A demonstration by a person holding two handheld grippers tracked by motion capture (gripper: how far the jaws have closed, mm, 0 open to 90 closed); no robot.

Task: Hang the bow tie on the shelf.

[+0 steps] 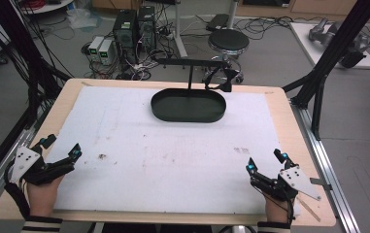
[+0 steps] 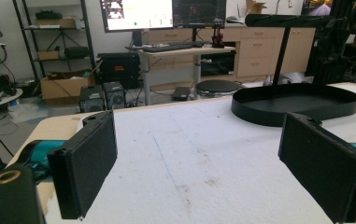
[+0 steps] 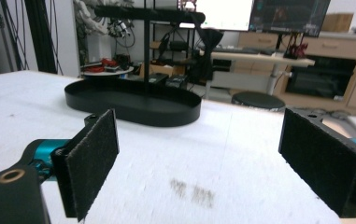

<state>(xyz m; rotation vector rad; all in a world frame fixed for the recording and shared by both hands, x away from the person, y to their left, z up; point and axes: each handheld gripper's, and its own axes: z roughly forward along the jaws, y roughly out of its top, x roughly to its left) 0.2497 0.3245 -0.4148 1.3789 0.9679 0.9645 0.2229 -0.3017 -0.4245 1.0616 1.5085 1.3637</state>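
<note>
A black oval tray (image 1: 188, 106) with an upright post and crossbar stands at the far middle of the white mat (image 1: 173, 155). It holds nothing that I can see. My left gripper (image 1: 62, 147) rests at the mat's near left corner, jaws wide apart and empty. Its own view looks low across the mat toward the tray (image 2: 297, 103), past a dark pad (image 2: 89, 158). My right gripper (image 1: 266, 161) sits at the near right corner, open with nothing between its jaws. The right gripper view has the tray (image 3: 133, 105) ahead on the left.
The mat covers a wooden table (image 1: 289, 121). Black frame struts (image 1: 328, 63) rise at the right edge and cables hang at the left. A stool (image 1: 228, 41) and computers (image 1: 134, 30) stand on the floor beyond the far edge.
</note>
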